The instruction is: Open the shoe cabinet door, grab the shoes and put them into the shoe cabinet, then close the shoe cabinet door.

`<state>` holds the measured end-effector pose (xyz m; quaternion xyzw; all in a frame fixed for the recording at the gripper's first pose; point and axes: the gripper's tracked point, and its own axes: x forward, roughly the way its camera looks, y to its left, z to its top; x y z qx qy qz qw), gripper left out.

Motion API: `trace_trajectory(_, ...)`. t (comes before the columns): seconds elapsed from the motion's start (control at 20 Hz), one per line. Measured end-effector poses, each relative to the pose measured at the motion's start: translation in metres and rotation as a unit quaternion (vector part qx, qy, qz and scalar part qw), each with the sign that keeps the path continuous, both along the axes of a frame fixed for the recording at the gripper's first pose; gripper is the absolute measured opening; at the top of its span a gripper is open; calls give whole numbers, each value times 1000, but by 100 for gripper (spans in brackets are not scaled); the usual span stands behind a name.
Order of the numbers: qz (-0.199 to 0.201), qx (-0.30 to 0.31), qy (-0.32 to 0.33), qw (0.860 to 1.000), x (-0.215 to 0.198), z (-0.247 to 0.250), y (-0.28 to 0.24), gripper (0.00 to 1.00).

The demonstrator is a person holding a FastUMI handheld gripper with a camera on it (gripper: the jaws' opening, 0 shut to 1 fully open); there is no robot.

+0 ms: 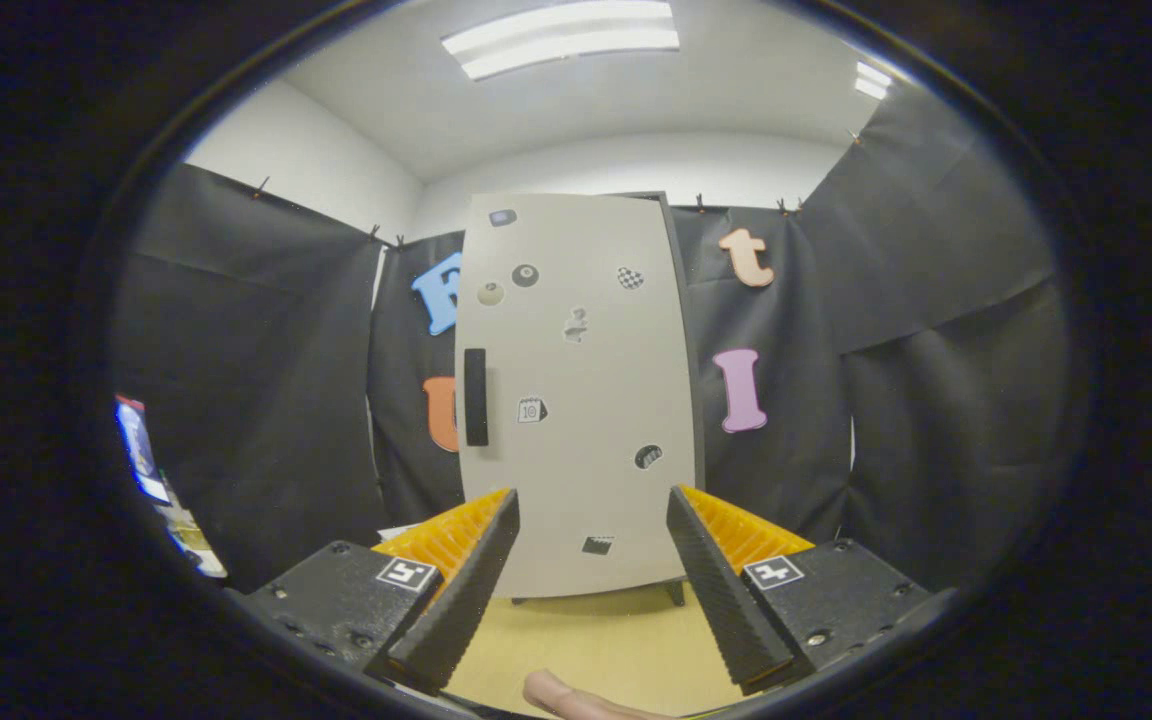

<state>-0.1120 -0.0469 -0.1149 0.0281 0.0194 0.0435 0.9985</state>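
Two ridged fingers of the gripper (591, 590) stand wide apart, holding nothing, before the tall smooth shoe cabinet door (576, 400), shut, with its long dark handle (476, 397).

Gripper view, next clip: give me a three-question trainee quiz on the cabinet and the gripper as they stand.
1. True or false: the shoe cabinet door is shut.
2. The dark handle sits near which edge of the door as seen here? A) left B) right C) top
3. Fill in: the gripper is ____, with the cabinet beyond its fingers.

Key: 1 true; 2 A; 3 open. The fingers hold nothing and stand apart above the yellow floor, short of the cabinet.
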Motion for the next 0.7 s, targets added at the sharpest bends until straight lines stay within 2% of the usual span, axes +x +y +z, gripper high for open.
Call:
trace_trajectory(0.4, -13, 8, 16, 1000, 8, -15, -7, 97)
trace_trajectory(0.7, 8, 33, 19, 999, 4, -25, -7, 97)
